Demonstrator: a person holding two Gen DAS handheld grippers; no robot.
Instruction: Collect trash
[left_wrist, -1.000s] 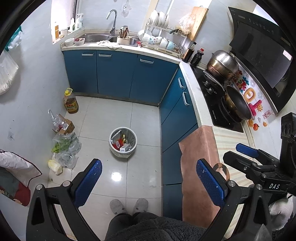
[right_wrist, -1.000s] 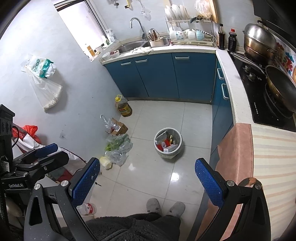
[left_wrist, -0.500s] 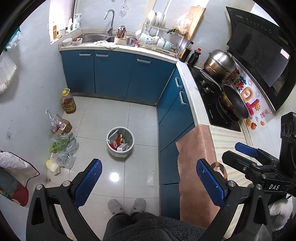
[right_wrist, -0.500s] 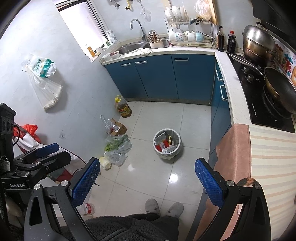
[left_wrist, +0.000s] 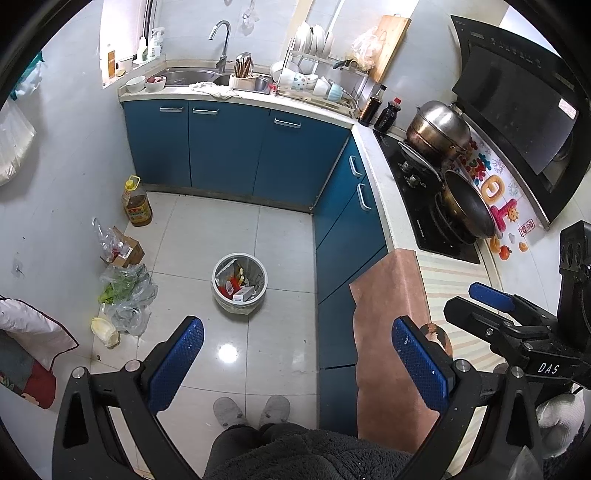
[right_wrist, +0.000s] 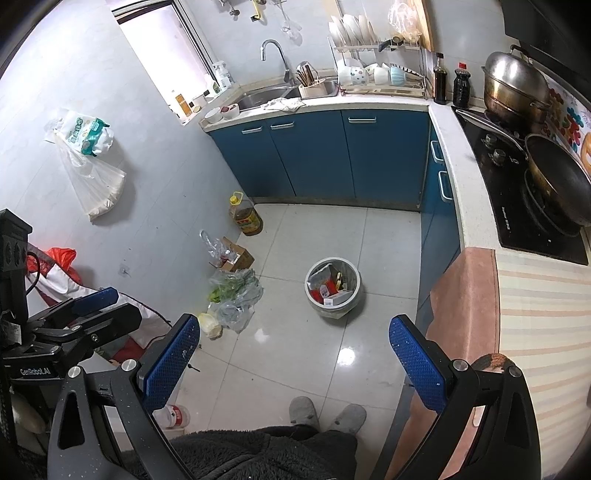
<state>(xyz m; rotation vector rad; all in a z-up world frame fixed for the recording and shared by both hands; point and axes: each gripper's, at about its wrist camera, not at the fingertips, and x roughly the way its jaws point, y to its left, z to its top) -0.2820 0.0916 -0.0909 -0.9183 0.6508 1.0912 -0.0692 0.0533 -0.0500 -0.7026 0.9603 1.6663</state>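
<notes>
Looking down through both wrist cameras, I see the left gripper (left_wrist: 295, 343) held high above the kitchen floor with its blue fingers (left_wrist: 175, 363) spread wide and nothing between them. The right gripper (right_wrist: 293, 345) is the same: its two pads stand far apart and they hold nothing. In the left view the right gripper appears also at the right edge, above the striped cloth (left_wrist: 454, 291) on the counter.

The trash bin (left_wrist: 239, 282) stands on the white floor tiles, in the middle of the free floor and apart from the blue cabinets (left_wrist: 229, 147). Inside it I see red wrappers and a small white box. It lies beyond both grippers, not touching them.

Along the left wall there is more loose stuff: a clear plastic bag with green vegetables (right_wrist: 234, 291), a small cardboard box (right_wrist: 238, 256) just behind it, and a bottle of yellow oil (right_wrist: 245, 214) near the cabinet corner. A small white bottle (right_wrist: 173, 415) lies on the floor close to the person's feet, which wear grey slippers (right_wrist: 325, 411).
</notes>
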